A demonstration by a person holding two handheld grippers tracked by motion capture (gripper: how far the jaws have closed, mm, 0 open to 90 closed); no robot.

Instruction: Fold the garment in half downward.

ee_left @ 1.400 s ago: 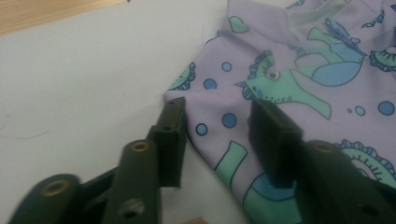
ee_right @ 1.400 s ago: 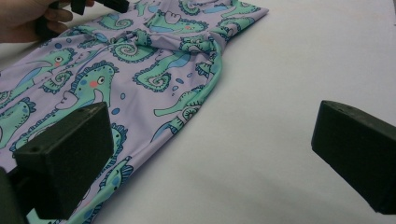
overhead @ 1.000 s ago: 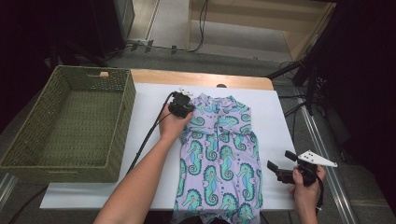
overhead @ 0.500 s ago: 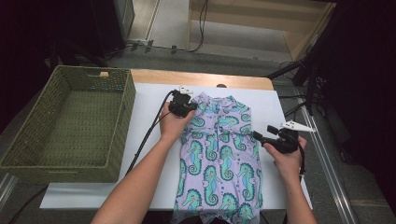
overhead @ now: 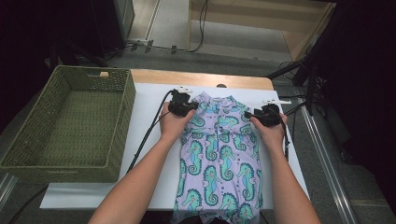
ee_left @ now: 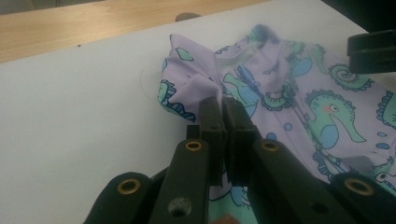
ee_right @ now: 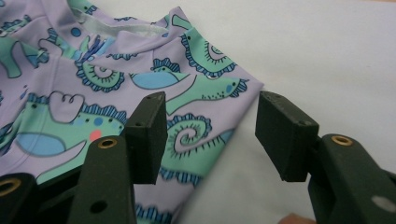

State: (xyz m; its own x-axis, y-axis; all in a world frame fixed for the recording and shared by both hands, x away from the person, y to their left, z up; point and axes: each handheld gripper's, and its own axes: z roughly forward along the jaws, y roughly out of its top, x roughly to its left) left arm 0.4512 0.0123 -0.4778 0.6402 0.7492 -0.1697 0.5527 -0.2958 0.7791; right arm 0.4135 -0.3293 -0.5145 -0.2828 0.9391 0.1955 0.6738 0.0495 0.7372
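A lilac seahorse-print garment (overhead: 219, 154) lies flat on the white bench (overhead: 154, 107), collar at the far end. The left tongs (overhead: 183, 106) are clamped on its far left shoulder. The right tongs (overhead: 261, 115), jaws apart and just now closing, straddle the far right shoulder edge without gripping. A woven basket (overhead: 65, 126) sits left.

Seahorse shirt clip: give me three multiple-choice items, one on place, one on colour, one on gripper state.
1. Where does the wicker basket stand?
A. left of the shirt
B. right of the shirt
C. on the shirt

2. The seahorse shirt has which ground colour?
A. red
B. lilac
C. black

3. The left hand-held gripper is:
A. wide open
B. lying in the basket
C. shut on the shirt

Key:
1 A, the high view shows it at the table's left.
2 B, lilac cloth bears green seahorses.
3 C, its jaws pinch bunched cloth.
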